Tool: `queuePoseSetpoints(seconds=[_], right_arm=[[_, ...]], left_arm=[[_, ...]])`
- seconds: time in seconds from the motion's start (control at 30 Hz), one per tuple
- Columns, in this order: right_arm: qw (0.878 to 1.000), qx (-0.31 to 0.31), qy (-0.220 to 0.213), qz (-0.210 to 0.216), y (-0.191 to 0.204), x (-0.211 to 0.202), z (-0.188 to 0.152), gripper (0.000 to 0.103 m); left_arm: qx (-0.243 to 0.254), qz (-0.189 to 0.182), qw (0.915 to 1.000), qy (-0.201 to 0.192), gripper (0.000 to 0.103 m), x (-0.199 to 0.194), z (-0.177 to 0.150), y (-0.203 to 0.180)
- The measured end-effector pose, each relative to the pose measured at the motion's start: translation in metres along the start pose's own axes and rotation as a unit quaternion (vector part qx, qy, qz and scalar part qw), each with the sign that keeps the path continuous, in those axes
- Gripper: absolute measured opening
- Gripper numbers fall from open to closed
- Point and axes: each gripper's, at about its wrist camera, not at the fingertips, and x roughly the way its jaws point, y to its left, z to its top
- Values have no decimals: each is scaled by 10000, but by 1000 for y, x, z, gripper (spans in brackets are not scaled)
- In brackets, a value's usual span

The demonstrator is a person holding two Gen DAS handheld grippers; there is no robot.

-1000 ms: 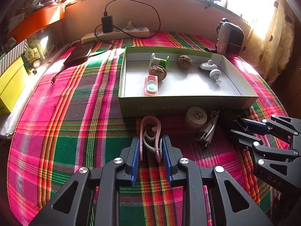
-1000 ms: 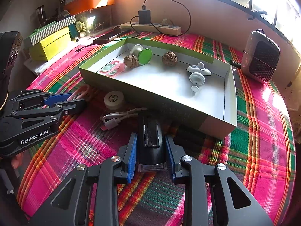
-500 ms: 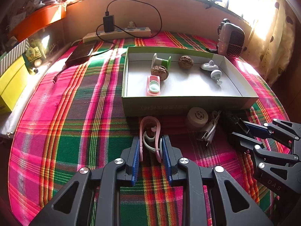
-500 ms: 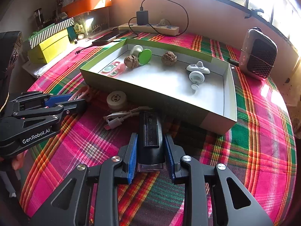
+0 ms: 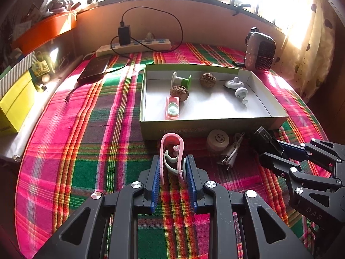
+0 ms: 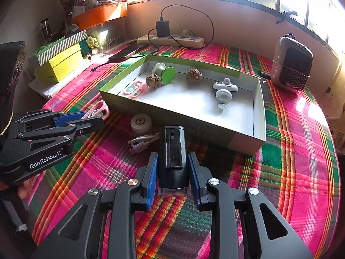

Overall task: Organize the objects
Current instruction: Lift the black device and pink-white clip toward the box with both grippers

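Count, relative to the box: inside it I see two walnuts; one green spool; one pink case; two white pegs; in front, one round tin; one white cable.

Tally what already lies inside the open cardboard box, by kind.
Brown wrinkled walnuts: 2
Green-and-white spool: 1
Pink case with mint insert: 1
White plastic gadgets: 2
Total: 6
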Motion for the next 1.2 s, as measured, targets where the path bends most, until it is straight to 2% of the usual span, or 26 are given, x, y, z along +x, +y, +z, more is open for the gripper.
queuePoseSetpoints(seconds=[0.43,0.9,1.2], right_arm=[[9994,309,-156,-27,-13,-17,8,29],[9948,757,-268,-631,-49,-16,35,29],[9918,929,-136,-867,-65,3,54,29]], left_arm=[[104,-249,9996,-120,21,-10,15,-11],[285,-522,9982,-85,21,8,48,-31],[353,-553,9978,17,21,28,64,-38]])
